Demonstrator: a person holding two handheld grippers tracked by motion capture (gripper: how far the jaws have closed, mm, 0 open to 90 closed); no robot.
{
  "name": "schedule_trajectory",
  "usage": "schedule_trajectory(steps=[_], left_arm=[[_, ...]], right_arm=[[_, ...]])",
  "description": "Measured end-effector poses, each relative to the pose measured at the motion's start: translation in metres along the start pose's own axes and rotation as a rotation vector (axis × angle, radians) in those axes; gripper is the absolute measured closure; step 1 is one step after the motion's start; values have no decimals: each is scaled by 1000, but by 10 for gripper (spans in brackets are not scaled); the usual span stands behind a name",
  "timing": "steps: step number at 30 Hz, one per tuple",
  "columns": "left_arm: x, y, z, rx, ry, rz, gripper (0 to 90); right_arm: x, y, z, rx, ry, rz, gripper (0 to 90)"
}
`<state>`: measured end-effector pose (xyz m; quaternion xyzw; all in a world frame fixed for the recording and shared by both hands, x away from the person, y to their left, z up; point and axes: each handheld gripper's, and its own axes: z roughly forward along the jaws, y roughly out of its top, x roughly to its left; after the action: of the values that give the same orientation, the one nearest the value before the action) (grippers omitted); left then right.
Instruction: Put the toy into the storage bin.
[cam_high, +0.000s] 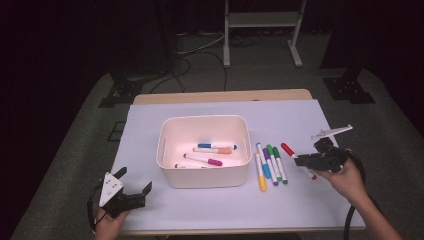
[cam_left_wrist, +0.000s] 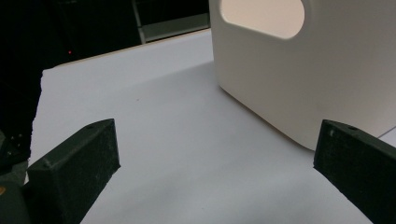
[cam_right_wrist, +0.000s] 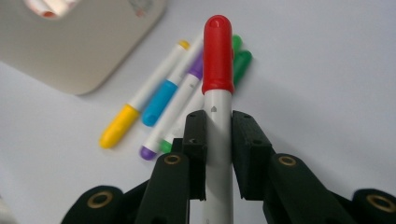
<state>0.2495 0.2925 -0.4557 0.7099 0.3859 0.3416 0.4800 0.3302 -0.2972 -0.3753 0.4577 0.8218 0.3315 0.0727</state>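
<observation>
1. Right hand-held gripper is clamped on the red marker, lifted off the surface, right of the white bin.
2. Left hand-held gripper is wide open with nothing in it, near the bin's front left corner.
3. Risk: the grip is narrow and sits on the smooth barrel, so the marker may swivel or slip out.
4. Risk: a low carry could clip the bin rim or the four loose markers.

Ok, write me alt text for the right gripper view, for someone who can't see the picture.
The right gripper, its two black jaws shut on a white marker with a red cap, holds it above a pale table. Below lie four more white markers, capped yellow, blue, purple and green, beside a corner of a cream plastic bin.
</observation>
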Motion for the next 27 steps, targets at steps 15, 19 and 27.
schedule_trajectory(steps=[15, 19, 27], left_arm=[[0, 0, 0, -4, -1, -2, 0], [1, 0, -1, -1, -1, -2, 0], [1, 0, 0, -1, -2, -6, 0]], right_arm=[[41, 51, -36, -57, 51, -132, 757], [52, 67, -45, -73, 53, -175, 758], [88, 102, -56, -76, 113, -270, 758]])
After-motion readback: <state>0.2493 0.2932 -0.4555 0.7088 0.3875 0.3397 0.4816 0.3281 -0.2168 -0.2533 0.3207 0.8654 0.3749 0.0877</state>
